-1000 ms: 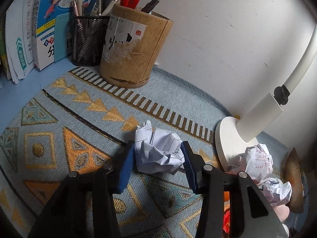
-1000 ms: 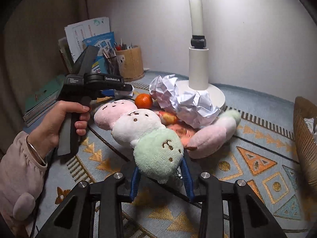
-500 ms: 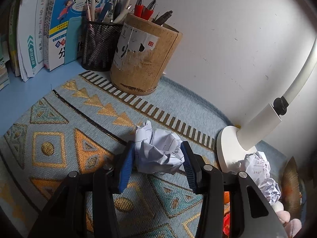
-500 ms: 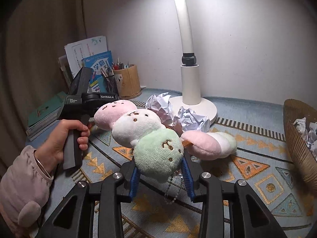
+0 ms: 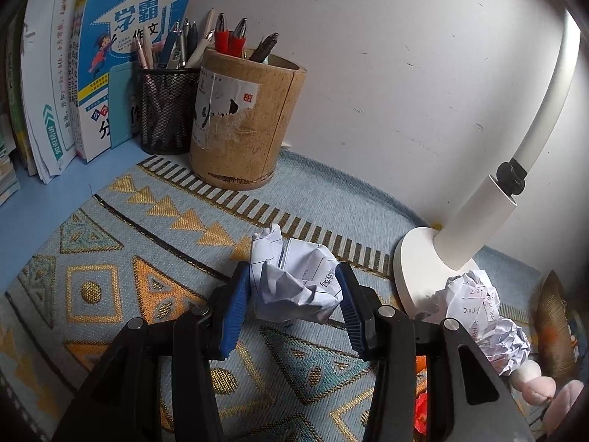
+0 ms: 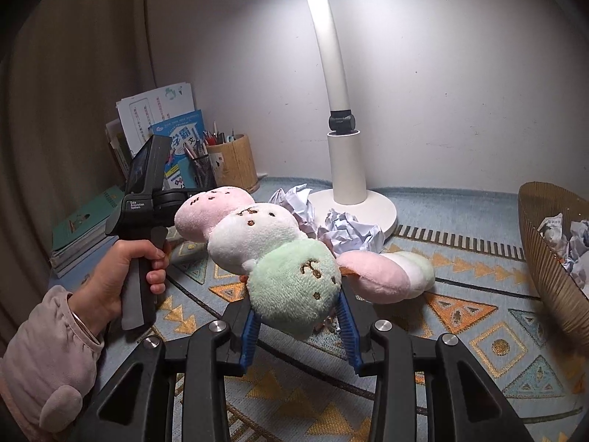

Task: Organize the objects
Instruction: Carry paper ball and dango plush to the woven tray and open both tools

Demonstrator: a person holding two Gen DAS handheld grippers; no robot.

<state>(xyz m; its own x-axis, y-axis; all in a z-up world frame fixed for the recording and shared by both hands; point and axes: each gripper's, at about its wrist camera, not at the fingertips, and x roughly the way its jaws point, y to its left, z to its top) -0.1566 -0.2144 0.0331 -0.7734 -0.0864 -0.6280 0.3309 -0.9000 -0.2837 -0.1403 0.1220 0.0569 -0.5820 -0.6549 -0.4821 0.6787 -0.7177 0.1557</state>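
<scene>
Left wrist view first: at the far left, books [image 5: 92, 73] lean on the wall beside a mesh pen cup [image 5: 167, 108] and a cork pen holder [image 5: 244, 121]. Your left tongs [image 5: 291, 304] are clenched on a crumpled paper ball [image 5: 294, 287], held over the patterned mat [image 5: 110, 258] on the bench. The grip takes only loose folds, so, as I judge it, a quick swing could let the ball slide out. Further right, a second paper ball [image 5: 482, 316] rests against the lamp base [image 5: 416, 258].

Right wrist view: your left hand [image 6: 121, 276] holds its tool at the left. In the middle, your right tongs [image 6: 296, 318] are clenched on the green end of a plush skewer toy [image 6: 265, 243], whose white and pink parts stick out unsupported. That overhang could sag, twist free, or catch the lamp stem [image 6: 331, 66]. Another plush [image 6: 386, 274] lies on the mat. The basket [image 6: 545, 250] with paper in it stands far right; its rim could snag the toy's long end.
</scene>
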